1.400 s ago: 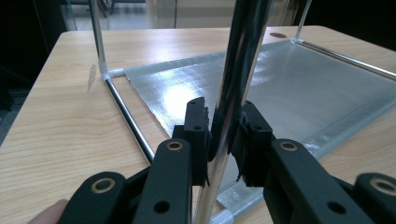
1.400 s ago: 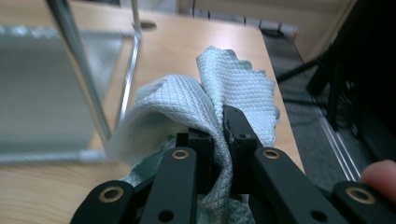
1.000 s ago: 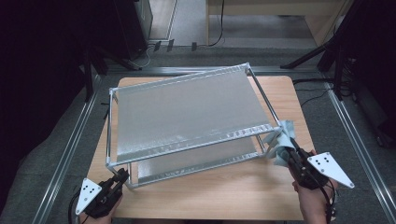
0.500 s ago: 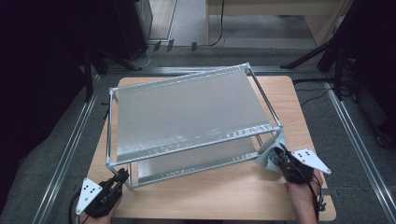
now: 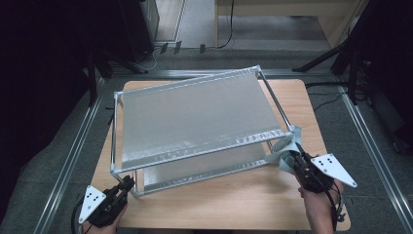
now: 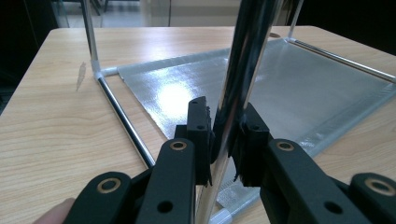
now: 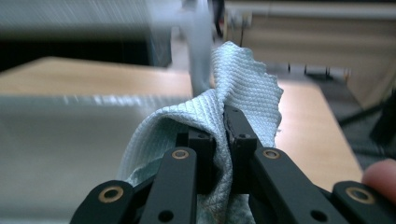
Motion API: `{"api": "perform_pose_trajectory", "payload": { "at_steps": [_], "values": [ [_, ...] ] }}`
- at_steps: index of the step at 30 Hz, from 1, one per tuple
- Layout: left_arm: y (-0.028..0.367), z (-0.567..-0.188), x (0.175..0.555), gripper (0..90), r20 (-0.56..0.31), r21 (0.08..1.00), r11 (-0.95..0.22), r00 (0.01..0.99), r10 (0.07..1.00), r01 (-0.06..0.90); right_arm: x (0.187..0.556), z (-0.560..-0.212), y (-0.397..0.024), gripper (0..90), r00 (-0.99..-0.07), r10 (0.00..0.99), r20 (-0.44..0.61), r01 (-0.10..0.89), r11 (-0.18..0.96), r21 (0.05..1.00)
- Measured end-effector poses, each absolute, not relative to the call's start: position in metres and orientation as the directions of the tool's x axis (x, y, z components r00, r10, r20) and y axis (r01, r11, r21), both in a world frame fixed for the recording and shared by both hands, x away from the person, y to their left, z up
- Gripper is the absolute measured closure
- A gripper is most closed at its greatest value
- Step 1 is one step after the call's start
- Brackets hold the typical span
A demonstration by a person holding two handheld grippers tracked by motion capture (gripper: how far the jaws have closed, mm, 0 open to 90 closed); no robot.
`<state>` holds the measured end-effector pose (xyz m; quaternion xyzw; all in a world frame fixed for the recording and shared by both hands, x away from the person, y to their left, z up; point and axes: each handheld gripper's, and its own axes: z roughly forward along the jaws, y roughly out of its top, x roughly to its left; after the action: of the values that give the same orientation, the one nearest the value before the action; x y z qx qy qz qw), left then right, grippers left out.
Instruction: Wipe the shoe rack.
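With my left gripper [image 5: 127,182] I have the jaws pressed together on the shiny upright post [image 6: 243,70] at the near left corner of the rack [image 5: 195,122], I believe to keep the frame steady while the other hand works. My right gripper [image 5: 291,157] has its jaws closed on a pale blue cloth [image 7: 243,88], and the cloth lies against the near right corner post, which I judge is for wiping it. The rack stands in the middle of the wooden table [image 5: 234,200], a thin metal frame with two silvery ribbed shelves, and it sits turned a little.
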<state>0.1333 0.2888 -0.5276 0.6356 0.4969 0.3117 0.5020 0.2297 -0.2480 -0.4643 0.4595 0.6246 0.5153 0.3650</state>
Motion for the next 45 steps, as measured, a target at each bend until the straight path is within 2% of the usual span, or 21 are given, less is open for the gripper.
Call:
{"api": "perform_pose_trajectory", "payload": {
  "at_steps": [3, 6, 11, 13, 17, 22, 31, 34, 37, 45],
  "values": [
    [0.289, -0.528, 0.133, 79.1, -0.106, 0.948, 0.002, 0.31, 0.945, 0.318, 0.223, -0.452, -0.246, 83.7, -0.331, 0.944, 0.014, 0.14, 0.035, 0.989],
    [0.289, -0.528, 0.133, 79.1, -0.107, 0.948, 0.003, 0.312, 0.944, 0.319, 0.226, -0.457, -0.245, 83.6, -0.339, 0.941, 0.009, 0.166, 0.05, 0.985],
    [0.288, -0.528, 0.133, 79.1, -0.104, 0.949, -0.003, 0.32, 0.942, 0.316, 0.241, -0.489, -0.245, 83.4, -0.336, 0.941, 0.044, 0.312, 0.067, 0.948],
    [0.288, -0.528, 0.134, 79.0, -0.104, 0.949, -0.003, 0.323, 0.941, 0.315, 0.249, -0.506, -0.248, 83.4, -0.34, 0.934, 0.109, 0.407, 0.042, 0.913],
    [0.288, -0.528, 0.134, 79.1, -0.104, 0.949, -0.004, 0.324, 0.94, 0.316, 0.255, -0.521, -0.245, 83.4, -0.34, 0.935, 0.102, 0.479, 0.079, 0.874],
    [0.288, -0.528, 0.134, 79.0, -0.105, 0.948, -0.004, 0.326, 0.94, 0.317, 0.252, -0.512, -0.243, 83.4, -0.334, 0.939, 0.081, 0.438, 0.079, 0.895],
    [0.288, -0.528, 0.134, 79.0, -0.107, 0.949, 0.0, 0.323, 0.94, 0.314, 0.225, -0.452, -0.236, 83.2, -0.345, 0.938, 0.033, 0.161, 0.025, 0.987],
    [0.288, -0.528, 0.134, 79.0, -0.106, 0.949, -0.001, 0.322, 0.941, 0.316, 0.229, -0.457, -0.234, 82.6, -0.349, 0.937, 0.027, 0.182, 0.039, 0.983],
    [0.288, -0.528, 0.133, 79.0, -0.106, 0.949, -0.002, 0.323, 0.94, 0.317, 0.238, -0.477, -0.239, 82.8, -0.318, 0.946, 0.058, 0.258, 0.028, 0.966],
    [0.287, -0.528, 0.134, 79.0, -0.103, 0.949, -0.008, 0.333, 0.937, 0.314, 0.255, -0.528, -0.24, 83.4, -0.276, 0.961, 0.031, 0.412, 0.089, 0.907]
  ]
}}
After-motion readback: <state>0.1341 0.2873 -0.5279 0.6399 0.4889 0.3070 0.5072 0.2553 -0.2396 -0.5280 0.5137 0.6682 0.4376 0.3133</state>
